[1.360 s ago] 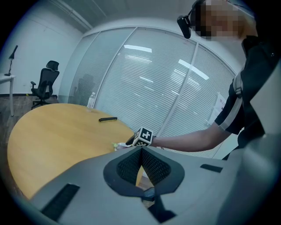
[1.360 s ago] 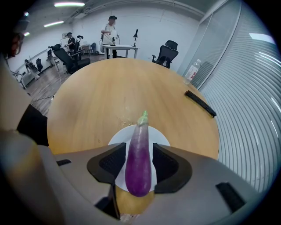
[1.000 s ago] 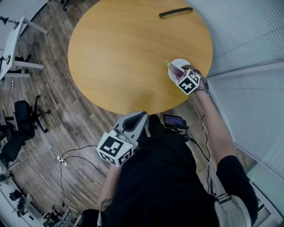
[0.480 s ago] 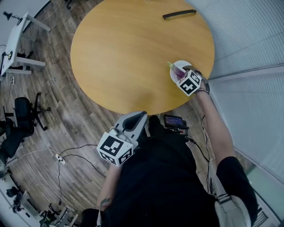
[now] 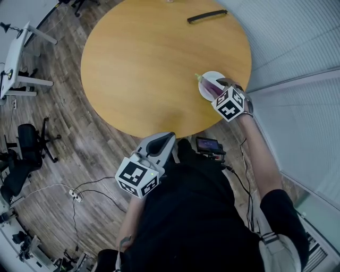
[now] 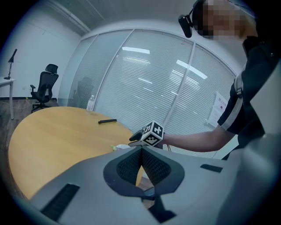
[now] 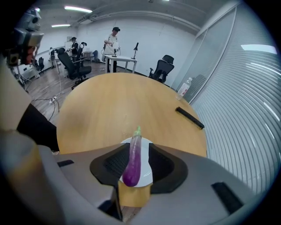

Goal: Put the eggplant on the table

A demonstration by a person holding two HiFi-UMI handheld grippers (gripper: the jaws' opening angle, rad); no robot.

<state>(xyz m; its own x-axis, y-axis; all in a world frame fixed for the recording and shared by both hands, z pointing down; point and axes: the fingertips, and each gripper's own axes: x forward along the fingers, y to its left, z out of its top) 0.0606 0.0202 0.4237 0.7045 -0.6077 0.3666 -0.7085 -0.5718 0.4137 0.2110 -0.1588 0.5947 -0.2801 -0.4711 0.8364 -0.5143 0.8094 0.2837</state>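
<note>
A long purple eggplant [image 5: 209,85] with a green stem lies along a small white plate [image 5: 204,93] near the right edge of the round wooden table [image 5: 149,58]. My right gripper [image 5: 217,89] is over the plate and its jaws are closing around the eggplant [image 7: 133,160]. The left pad is against the eggplant, and a sliver of white plate [image 7: 145,169] still shows beside the right pad. Whether the eggplant is off the plate I cannot tell. My left gripper [image 5: 159,146] hangs off the table by the person's body, shut and holding nothing [image 6: 141,151].
A black bar [image 5: 207,16] lies at the table's far side, with a water bottle [image 7: 185,88] beyond it. Glass walls with blinds run along the right. Office chairs [image 5: 29,141], desks and floor cables stand to the left, and people are at the back of the room.
The right gripper's marker cube has drawn slightly back toward the person. The eggplant keeps its place on the plate. The left gripper has not moved.
</note>
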